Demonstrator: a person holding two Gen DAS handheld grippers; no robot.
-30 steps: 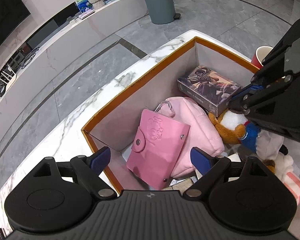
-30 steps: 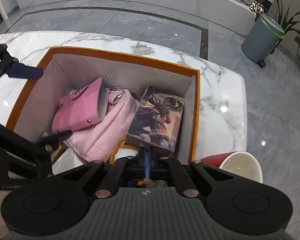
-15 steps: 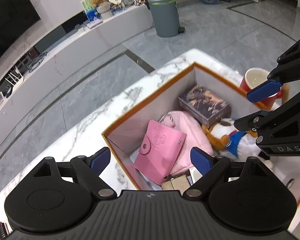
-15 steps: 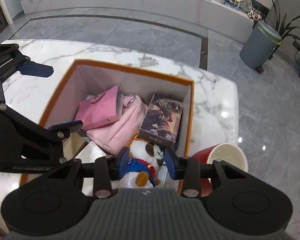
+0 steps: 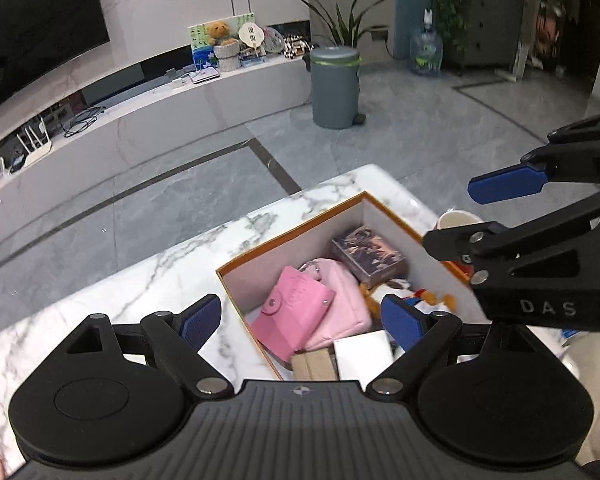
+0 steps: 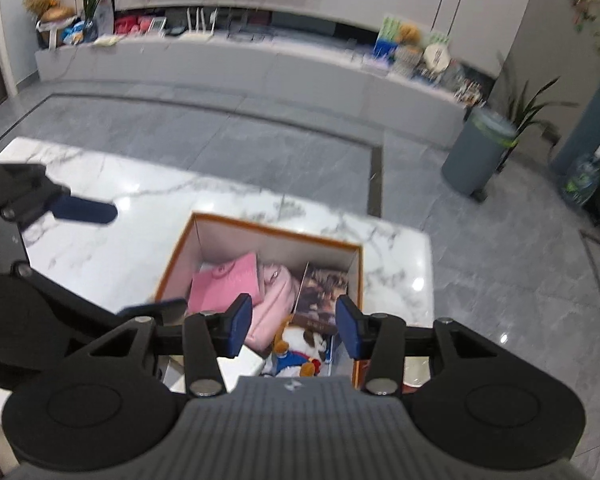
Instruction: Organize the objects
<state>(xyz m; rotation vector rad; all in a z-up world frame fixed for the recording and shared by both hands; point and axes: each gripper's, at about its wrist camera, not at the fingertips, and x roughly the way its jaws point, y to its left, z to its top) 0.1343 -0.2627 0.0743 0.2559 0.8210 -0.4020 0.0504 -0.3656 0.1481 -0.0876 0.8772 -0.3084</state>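
- While above the orange-rimmed box (image 5: 296, 228), the left gripper (image 5: 302, 322) gapes wide, empty; pink wallet (image 5: 290, 312), pink pouch (image 5: 346, 304), card box (image 5: 368, 254) inside.
- Right wrist view: right gripper (image 6: 294, 326) spread apart, empty, over the plush toy (image 6: 300, 346) in the box (image 6: 276, 226).

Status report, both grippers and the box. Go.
Left gripper open, empty. Right gripper open, empty, above the box. Plush toy, pink wallet, card box inside. Nothing in the way.

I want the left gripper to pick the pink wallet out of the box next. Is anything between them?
Nothing visible blocks it. The left gripper hangs open above the box, and the pink wallet lies on top of the pink pouch, uncovered.
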